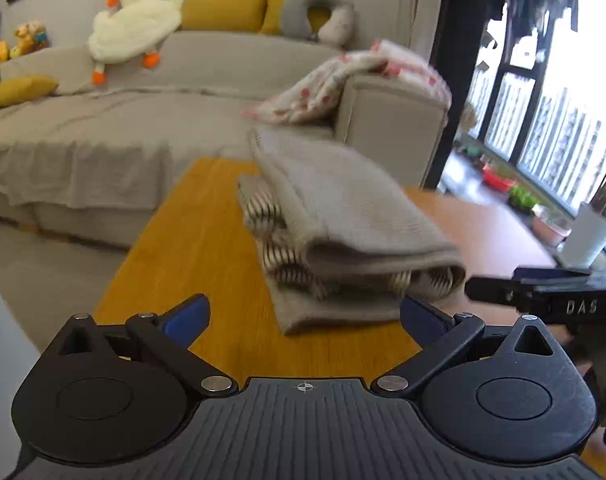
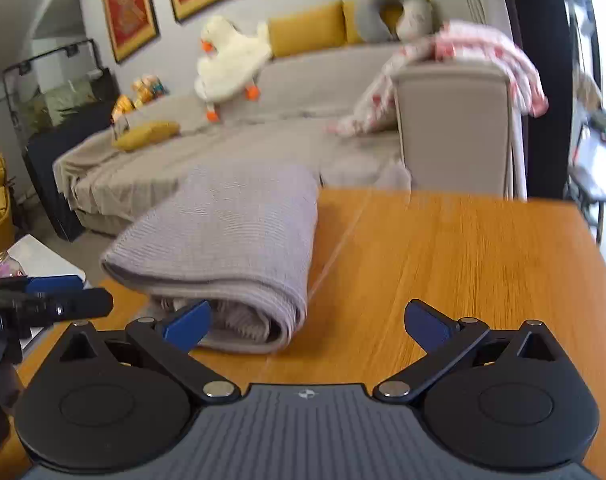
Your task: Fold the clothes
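One folded garment (image 1: 355,216) is seen on one wooden table (image 2: 463,264). Two grippers, the left gripper (image 1: 303,316) and the right gripper (image 2: 307,320), are counted. One plush goose (image 1: 131,20), three yellow cushions (image 1: 223,8) and two framed pictures (image 2: 129,8) are counted.

— Clearly a home, a living room by the look of it.
— Shown by what?
— Long grey sofa (image 1: 115,92) across ten to twelve o'clock, loosely covered, scattered with mustard cushions (image 1: 225,9). Big plush goose (image 1: 133,20) slumped over the backrest at eleven. Floral blanket (image 2: 479,56) draped over the sofa arm at one o'clock.
— Anything on the walls?
— Red pictures in gold frames (image 2: 129,6) up at eleven. Glass fish tank (image 2: 59,88) at nine.
— And nearer?
— Wooden coffee table (image 2: 463,256) front and centre. Balcony windows with potted plants (image 1: 523,196) at three o'clock.
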